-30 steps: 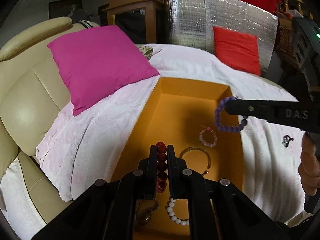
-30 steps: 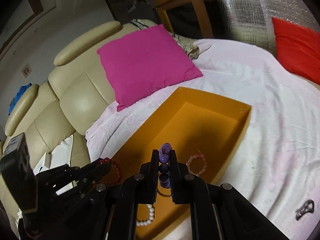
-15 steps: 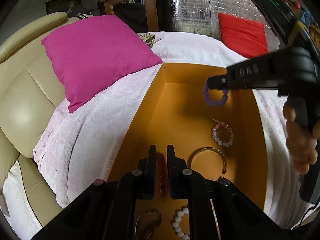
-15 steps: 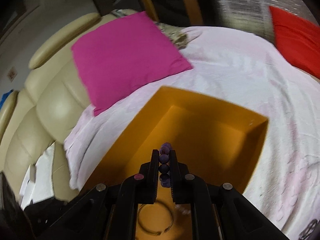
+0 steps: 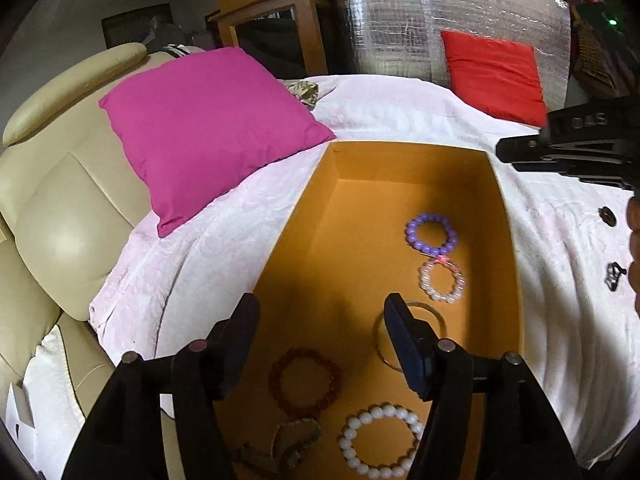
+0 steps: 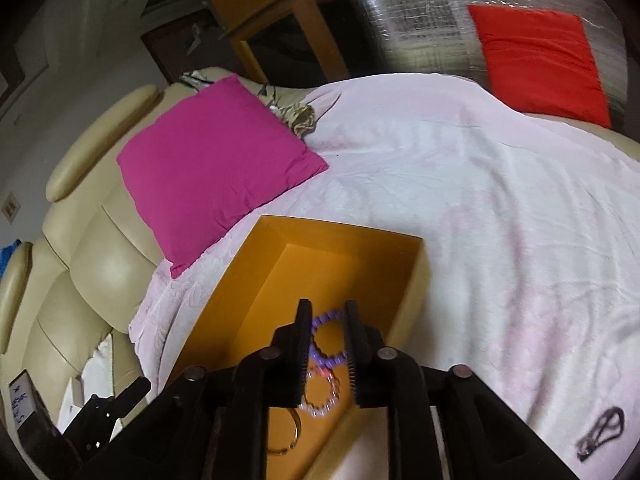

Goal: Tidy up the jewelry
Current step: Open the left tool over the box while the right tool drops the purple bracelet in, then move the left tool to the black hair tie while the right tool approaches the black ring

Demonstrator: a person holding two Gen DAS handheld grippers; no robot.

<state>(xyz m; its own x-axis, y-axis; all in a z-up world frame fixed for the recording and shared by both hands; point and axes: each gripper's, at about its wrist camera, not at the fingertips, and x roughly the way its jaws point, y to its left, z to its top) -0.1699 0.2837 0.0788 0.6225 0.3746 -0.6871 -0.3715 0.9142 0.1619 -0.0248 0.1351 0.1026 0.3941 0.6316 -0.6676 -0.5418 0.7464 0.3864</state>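
Most of the jewelry lies in the orange box: purple bead bracelet, pink bracelet, red bracelet, white one. Both the left claw and right claw gape empty (two dark pieces remain right of the box).

Matt orange card box, smooth walls. Inside: glossy purple bead bracelet, glossy white bead bracelet, translucent pale pink beads, polished dark red beads, thin shiny metal bangle. Underneath, soft textured white cloth. Matt magenta fabric pillow; smooth, slightly glossy cream leather sofa. Far: crinkled silver foil panel, varnished wood cabinet. Matt black plastic gripper fingers.
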